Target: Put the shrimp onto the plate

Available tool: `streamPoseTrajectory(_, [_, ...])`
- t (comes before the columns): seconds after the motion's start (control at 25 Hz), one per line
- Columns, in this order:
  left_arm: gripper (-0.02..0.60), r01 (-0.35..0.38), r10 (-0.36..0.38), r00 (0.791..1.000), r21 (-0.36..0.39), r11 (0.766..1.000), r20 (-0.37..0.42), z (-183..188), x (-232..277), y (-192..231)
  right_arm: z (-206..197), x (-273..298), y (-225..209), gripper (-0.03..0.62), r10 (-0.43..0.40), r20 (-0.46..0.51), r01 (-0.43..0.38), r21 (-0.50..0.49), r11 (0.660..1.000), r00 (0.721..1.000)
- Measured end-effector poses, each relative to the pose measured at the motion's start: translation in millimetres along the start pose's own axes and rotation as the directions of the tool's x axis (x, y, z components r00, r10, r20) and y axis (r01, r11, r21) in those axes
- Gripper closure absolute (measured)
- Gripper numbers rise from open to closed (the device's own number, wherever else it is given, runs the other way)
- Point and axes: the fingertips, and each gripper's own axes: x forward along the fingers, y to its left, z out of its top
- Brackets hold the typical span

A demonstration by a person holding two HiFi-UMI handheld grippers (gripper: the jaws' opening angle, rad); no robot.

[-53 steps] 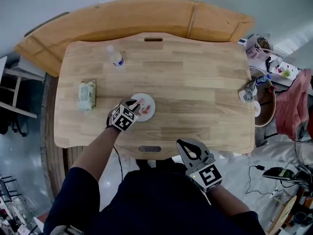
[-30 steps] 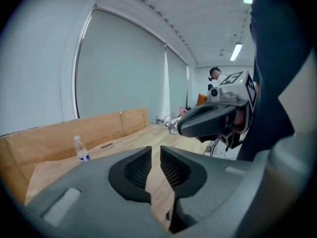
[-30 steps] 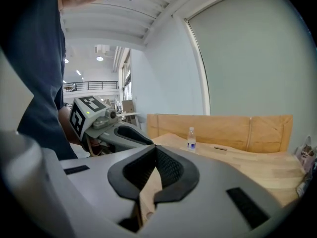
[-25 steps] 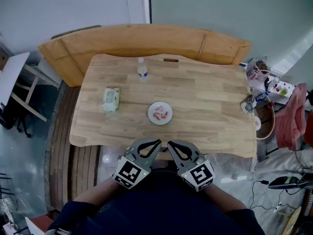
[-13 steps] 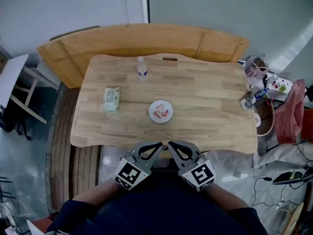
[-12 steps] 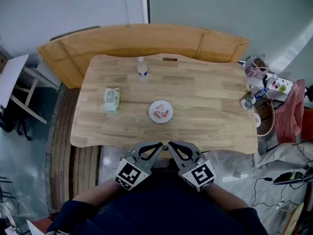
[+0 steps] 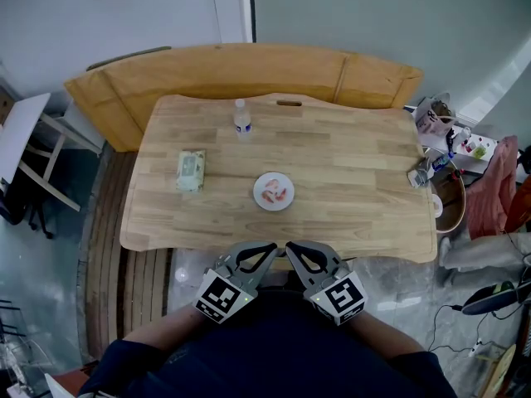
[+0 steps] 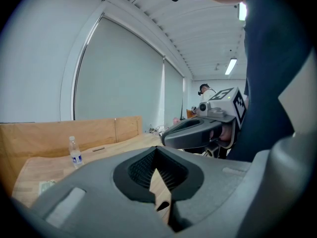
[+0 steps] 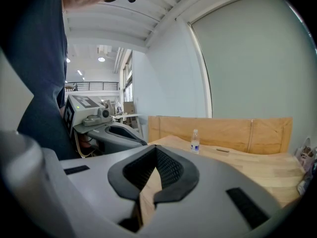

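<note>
You hold your left gripper (image 7: 267, 248) and right gripper (image 7: 292, 246) clenched, empty, side by side at the table's (image 7: 357, 181) near edge; shrimp (image 7: 268, 195) lie on the plate (image 7: 259, 184)

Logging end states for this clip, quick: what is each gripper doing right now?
Left gripper: closed, holding nothing.
Right gripper: closed, holding nothing.

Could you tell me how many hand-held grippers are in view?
2: the left hand-held gripper and the right hand-held gripper, side by side at the table's near edge, both shut, empty.
</note>
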Motion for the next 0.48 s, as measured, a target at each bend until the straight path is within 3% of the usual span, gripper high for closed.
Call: streamPoseTrajectory(0.48, [0.575,-0.004,0.004,1.0,-0.003,1.0,-0.003,0.8,-3.0,-3.6,-0.6,-5.1,1.5,0.585,0.006,-0.005,-0.006,0.003,1.0,1.0])
